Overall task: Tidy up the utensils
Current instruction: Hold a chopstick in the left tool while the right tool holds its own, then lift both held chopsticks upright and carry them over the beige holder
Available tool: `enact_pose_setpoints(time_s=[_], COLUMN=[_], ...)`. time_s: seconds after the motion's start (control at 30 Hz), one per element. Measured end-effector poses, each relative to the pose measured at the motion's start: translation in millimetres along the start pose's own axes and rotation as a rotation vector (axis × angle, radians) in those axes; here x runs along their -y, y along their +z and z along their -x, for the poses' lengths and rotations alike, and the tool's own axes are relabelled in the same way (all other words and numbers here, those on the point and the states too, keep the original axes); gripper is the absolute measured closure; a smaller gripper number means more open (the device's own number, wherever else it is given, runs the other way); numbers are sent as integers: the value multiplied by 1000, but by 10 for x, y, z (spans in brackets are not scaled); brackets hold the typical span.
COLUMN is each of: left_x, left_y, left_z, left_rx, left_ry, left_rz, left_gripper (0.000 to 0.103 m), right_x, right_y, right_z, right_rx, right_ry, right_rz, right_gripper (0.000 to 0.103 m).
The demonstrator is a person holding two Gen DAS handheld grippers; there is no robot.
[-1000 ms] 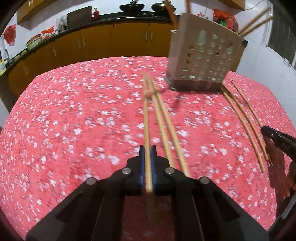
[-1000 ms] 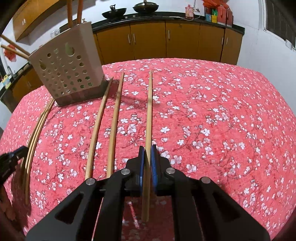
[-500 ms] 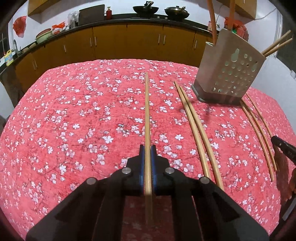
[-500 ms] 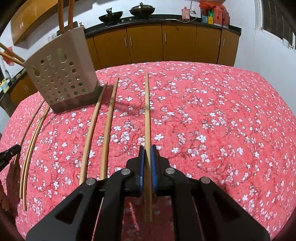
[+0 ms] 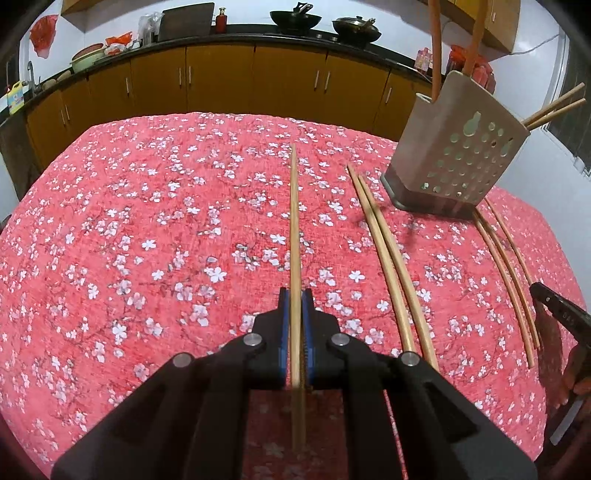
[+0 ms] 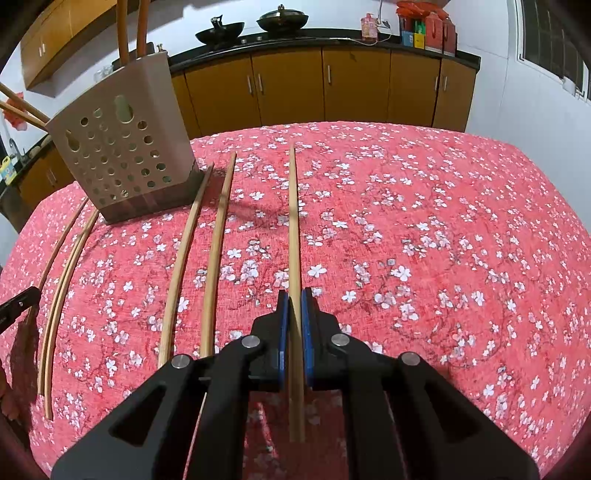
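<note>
My left gripper (image 5: 295,295) is shut on a long wooden chopstick (image 5: 294,206) that points away over the red flowered cloth. My right gripper (image 6: 294,295) is likewise shut on its own chopstick (image 6: 293,214). A beige perforated utensil holder (image 5: 458,155) (image 6: 122,155) stands at the far side between the two hands, with orange handles (image 5: 436,48) and two chopstick ends (image 5: 554,107) sticking out of it. A pair of thick chopsticks (image 5: 388,258) (image 6: 212,258) lies flat in front of the holder. Several thin sticks (image 5: 506,266) (image 6: 62,277) lie beside them.
The table (image 5: 129,221) wears a red cloth with white blossoms. Brown kitchen cabinets (image 5: 221,85) with woks (image 5: 293,18) and bottles on the counter run behind it. The other gripper's tip shows at the edge of each view (image 5: 561,317) (image 6: 18,304).
My left gripper has carried its chopstick to the left, away from the lying pair; the holder now sits further right in its view. The right gripper has kept still.
</note>
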State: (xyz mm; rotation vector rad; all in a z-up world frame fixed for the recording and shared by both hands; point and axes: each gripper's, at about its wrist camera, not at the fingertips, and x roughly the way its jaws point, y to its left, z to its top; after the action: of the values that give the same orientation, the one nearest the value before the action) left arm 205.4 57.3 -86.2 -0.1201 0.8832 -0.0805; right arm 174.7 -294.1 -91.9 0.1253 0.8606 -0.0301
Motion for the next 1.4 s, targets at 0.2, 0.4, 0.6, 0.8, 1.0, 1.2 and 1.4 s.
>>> enact_pose_setpoints(time_s=[0.2, 0.4, 0.6, 0.8, 1.0, 1.2, 1.4], left_x=[4, 9, 10, -1, 90, 168, 200], left_y=[-5, -6, -6, -3, -29, -63, -65], left_z=[8, 5, 2, 8, 24, 30, 48], left_rx=[0, 0, 0, -1, -3, -4, -25], left_ry=[-4, -3, -3, -2, 46, 81, 85], left_rz=[5, 5, 4, 4, -39, -69, -92], left_gripper=[93, 93, 93, 93, 90, 90, 95], right_x=[15, 17, 17, 9, -9, 6, -5], right_y=[0, 2, 6, 11, -31, -62, -91], right_z=[2, -2, -4, -6, 20, 50, 166], right_rx=[0, 0, -1, -1, -2, -1, 18], right_ry=[6, 6, 7, 2, -3, 7, 2], right_rz=[-5, -6, -6, -3, -1, -11, 21], right_gripper=[94, 94, 94, 94, 94, 95, 95])
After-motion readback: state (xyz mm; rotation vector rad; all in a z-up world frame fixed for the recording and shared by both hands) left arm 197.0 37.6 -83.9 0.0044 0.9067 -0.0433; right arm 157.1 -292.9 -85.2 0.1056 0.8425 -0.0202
